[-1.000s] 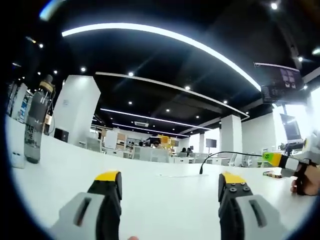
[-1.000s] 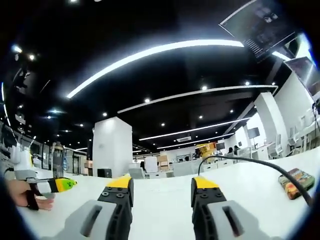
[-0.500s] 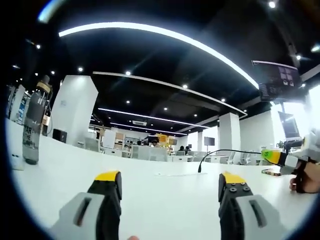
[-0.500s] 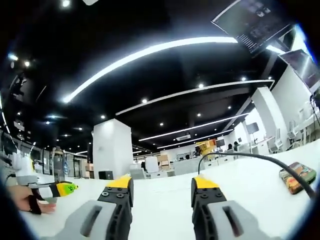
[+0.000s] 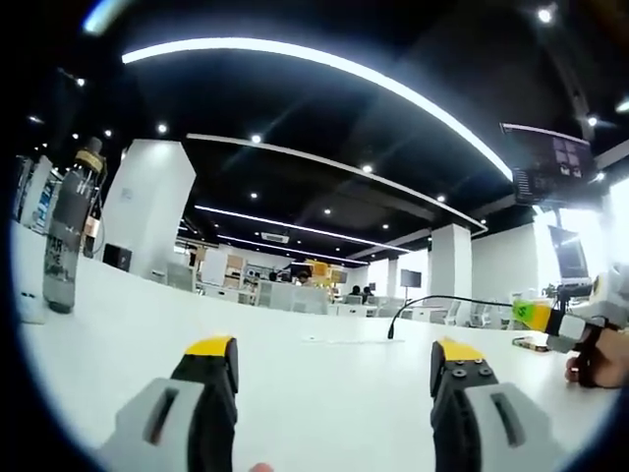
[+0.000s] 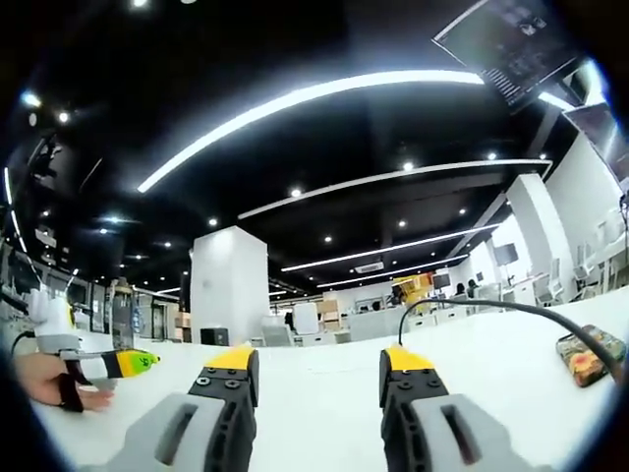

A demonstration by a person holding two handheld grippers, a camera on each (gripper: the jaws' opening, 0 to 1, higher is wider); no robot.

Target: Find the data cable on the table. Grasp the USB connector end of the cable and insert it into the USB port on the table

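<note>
The black cable (image 6: 511, 308) lies on the white table (image 6: 314, 421). In the right gripper view it lifts up in a bend and then runs away to the right, where the edge of the picture cuts it off. Its near end comes down just behind the tip of one jaw of the right gripper (image 6: 319, 366). That jaw hides the end, so I cannot tell what the end looks like or whether it touches the jaw. A small flat thing with many colours (image 6: 588, 355) lies just beside the cable at the far right. I cannot tell what it is.

The right gripper is wide apart and holds nothing.

In the left gripper view the cable is a thin dark line ahead and to the right. The left gripper (image 5: 334, 359) is well apart from it. This gripper is wide apart too, with nothing in it. At the right edge a hand (image 5: 598, 354) holds the right gripper, and the edge cuts part of the hand off.

A wide stretch of white table lies open ahead of both grippers. A grey bottle (image 5: 67, 236) stands upright far off on the left side of the table.
</note>
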